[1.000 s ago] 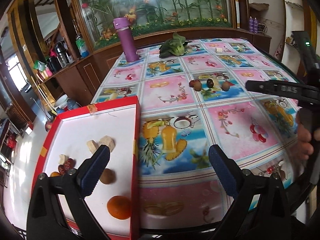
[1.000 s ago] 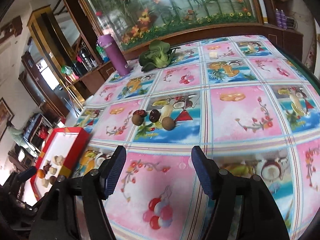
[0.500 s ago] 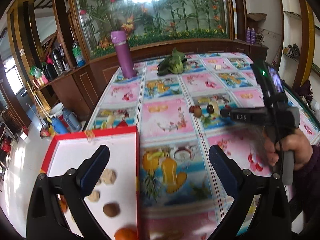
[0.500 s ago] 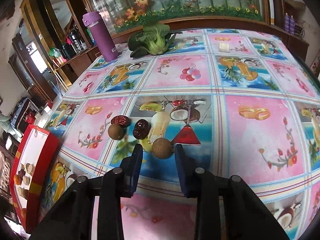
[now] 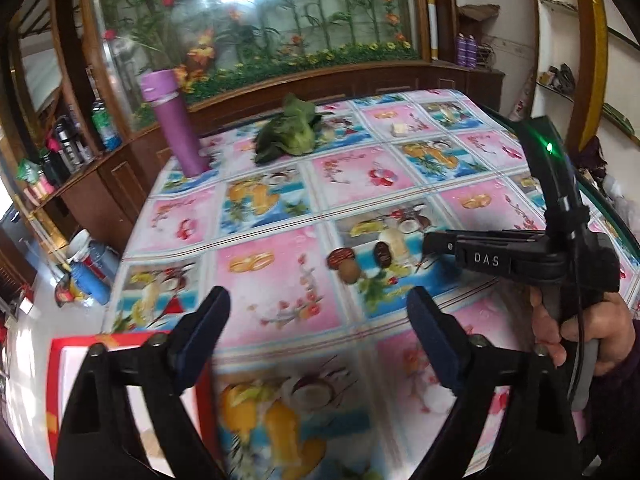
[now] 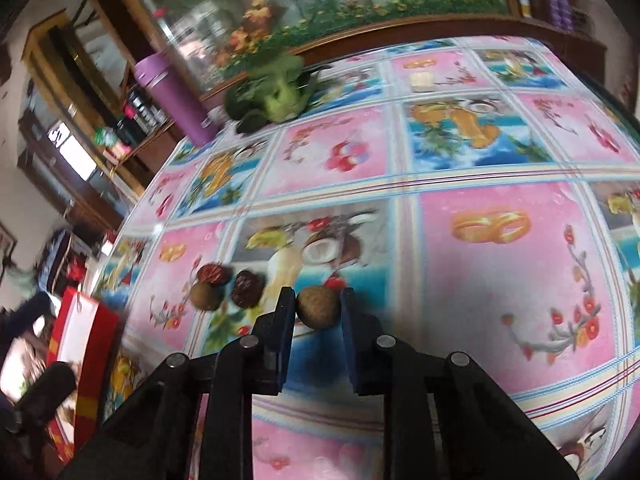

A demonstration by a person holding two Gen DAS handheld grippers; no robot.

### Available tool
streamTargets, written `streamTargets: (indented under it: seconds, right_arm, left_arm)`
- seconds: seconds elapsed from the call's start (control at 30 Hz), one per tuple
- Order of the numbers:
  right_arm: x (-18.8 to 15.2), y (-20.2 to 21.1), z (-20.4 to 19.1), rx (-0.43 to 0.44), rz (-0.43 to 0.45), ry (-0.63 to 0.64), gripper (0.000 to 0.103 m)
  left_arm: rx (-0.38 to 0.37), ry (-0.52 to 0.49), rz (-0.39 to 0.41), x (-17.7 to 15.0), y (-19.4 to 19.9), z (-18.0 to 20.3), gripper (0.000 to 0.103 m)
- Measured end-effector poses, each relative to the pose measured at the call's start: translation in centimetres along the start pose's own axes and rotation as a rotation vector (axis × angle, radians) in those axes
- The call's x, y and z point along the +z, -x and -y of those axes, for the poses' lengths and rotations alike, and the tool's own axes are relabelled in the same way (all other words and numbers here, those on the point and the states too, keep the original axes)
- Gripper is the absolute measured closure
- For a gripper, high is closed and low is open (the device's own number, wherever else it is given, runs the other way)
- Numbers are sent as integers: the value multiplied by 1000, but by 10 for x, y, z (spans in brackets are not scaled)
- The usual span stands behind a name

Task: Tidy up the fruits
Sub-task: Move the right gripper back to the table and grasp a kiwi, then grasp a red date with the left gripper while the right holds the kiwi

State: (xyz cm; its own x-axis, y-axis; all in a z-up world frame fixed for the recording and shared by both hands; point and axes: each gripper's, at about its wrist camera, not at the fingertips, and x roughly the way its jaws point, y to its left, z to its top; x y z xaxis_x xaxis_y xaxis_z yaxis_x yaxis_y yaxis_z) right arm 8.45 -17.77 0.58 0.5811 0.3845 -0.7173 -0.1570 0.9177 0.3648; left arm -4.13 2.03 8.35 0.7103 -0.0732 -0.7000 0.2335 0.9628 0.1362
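Nearest the right wrist camera, right gripper point(image 6: 318, 307) is clamped on a round brown fruit point(image 6: 318, 306), both pads touching it, over the bench point(image 6: 500, 288). Just left of that fruit: two dark red dates point(image 6: 248, 288) and another brown fruit point(image 6: 205, 296). Further left, red tray point(image 6: 86, 344). Left gripper point(image 5: 318, 324) hangs wide open, holding nothing. Far beyond the fruit: leafy greens point(image 6: 276, 94), purple bottle point(image 6: 174, 100).

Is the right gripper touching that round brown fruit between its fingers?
Touching. In the right wrist view the right gripper has both fingers pressed against the sides of the round brown fruit, with no gap showing on either side.
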Motion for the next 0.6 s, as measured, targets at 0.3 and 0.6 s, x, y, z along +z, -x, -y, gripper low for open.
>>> streamTargets:
  seconds: [0.3, 0.6]
  right_arm:
    - [9, 3, 24, -42, 15, -75, 82]
    - [12, 2, 29, -16, -1, -108, 82]
  left_arm:
    - [-130, -157, -75, 32, -66, 46, 42]
    - [-177, -156, -155, 32, -104, 49, 56]
